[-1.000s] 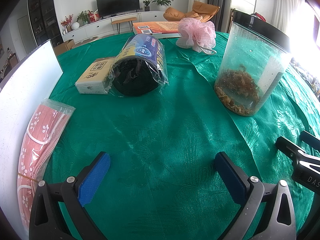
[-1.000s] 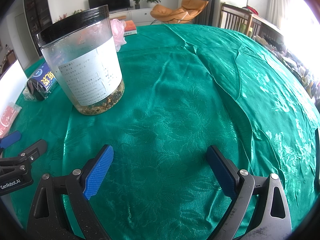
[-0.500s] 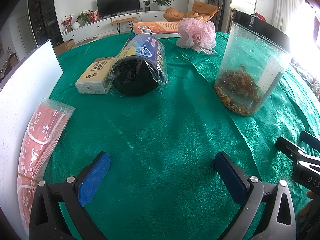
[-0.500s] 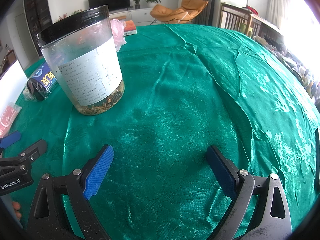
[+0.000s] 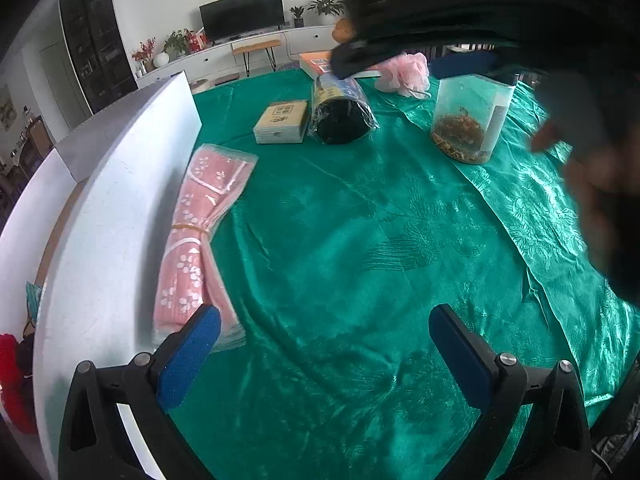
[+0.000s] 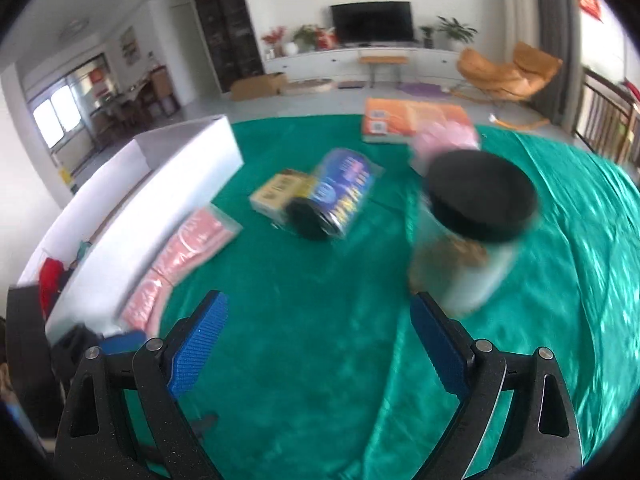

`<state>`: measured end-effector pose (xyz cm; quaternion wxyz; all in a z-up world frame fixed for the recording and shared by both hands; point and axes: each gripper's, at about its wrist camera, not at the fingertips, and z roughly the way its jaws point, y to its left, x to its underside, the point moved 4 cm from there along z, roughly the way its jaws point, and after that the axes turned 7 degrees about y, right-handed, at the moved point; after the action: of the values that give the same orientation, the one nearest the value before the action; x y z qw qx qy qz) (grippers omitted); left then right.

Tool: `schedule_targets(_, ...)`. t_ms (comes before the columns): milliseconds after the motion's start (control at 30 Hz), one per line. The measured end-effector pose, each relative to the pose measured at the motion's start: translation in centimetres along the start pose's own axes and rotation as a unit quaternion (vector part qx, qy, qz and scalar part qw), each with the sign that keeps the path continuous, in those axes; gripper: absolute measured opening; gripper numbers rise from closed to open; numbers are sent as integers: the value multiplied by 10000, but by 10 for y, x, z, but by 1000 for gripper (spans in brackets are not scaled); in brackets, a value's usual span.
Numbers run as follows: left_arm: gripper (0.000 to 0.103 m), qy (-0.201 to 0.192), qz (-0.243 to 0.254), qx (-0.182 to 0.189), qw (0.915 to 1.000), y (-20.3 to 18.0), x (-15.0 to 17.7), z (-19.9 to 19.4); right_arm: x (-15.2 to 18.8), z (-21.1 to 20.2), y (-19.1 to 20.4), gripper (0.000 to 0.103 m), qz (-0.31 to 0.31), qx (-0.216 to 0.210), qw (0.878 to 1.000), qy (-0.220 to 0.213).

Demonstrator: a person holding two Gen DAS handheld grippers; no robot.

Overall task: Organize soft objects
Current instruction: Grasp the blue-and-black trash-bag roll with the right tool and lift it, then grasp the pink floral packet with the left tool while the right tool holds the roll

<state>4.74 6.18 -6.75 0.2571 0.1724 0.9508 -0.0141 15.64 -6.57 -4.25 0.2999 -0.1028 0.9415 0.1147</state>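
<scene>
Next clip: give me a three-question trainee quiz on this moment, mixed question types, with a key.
1. True or false: the pink towel pack lies flat beside the white box.
2. Multiple choice: the black-lidded jar stands
A. inside the white box
B. upright on the green cloth
C. on its side against the small carton
3. Fill in: both the left gripper and the right gripper are ____ and hold nothing.

Key: 1 true; 2 B; 3 open
</scene>
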Motion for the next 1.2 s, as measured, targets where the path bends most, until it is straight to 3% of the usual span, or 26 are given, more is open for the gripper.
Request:
schedule_targets(133, 103, 121, 59, -39, 9999, 5, 7, -5, -58, 77, -2, 92, 159, 747, 9957, 525)
schedule_targets(200, 103, 186, 74, 19, 9998, 4, 11, -3, -68, 108, -20, 92, 527, 1059, 9896, 813)
schedule_targets(267, 103, 253, 95, 26, 9996, 3, 15, 0, -67, 124, -35, 91, 853, 1044, 9853, 1052)
schedule_targets(300, 103, 261, 114, 23, 9996, 3, 16, 0, -62, 132, -41, 83, 971, 845, 9839, 1240)
schedule_targets(333, 103, 235, 141, 14, 9996, 2, 14, 1, -57, 136, -41, 63, 1039, 408, 9840, 1388)
schedule_targets(467, 103, -45, 275, -220, 9994, 2, -7, -8, -31, 107, -23, 60, 345, 316, 9873, 1519)
schedule_targets(533, 103, -226, 250, -296, 9990, 4, -23, -12, 1, 81, -13, 60, 71, 108, 9880, 1541)
schedule_targets(667, 103, -292, 67, -568, 9979, 8, -55, 3, 73, 31, -16, 60, -253, 335, 9877, 1509)
schedule_targets(800, 103, -157, -218, -1054, 9941, 22, -79, 39, 129, -18, -49, 61, 182, 647, 9895, 1277)
schedule_targets(900, 103, 58, -568, -1431, 9881, 41, -88, 66, 152, -49, -76, 61, 655, 901, 9890, 978)
schedule_targets(967, 103, 388, -600, -1629, 9840, 46, -87, 89, 164, -60, -87, 61, 936, 840, 9883, 862)
schedule_targets(1000, 103, 332, -702, -1656, 9831, 48, -87, 91, 170, -63, -92, 61, 1058, 822, 9876, 819)
schedule_targets(1033, 103, 357, -886, -1553, 9832, 50, -86, 91, 174, -67, -95, 61, 1140, 809, 9871, 784)
schedule_targets(1067, 102, 537, -1080, -1205, 9854, 49, -84, 92, 176, -67, -97, 61, 1195, 778, 9869, 754)
schedule_targets(1133, 102, 407, -1070, -81, 9934, 30, -83, 72, 181, -70, -101, 61, 1309, 732, 9863, 680)
schedule_targets(1200, 102, 212, -695, 824, 9939, 7, -82, 42, 184, -74, -104, 61, 1366, 707, 9862, 615)
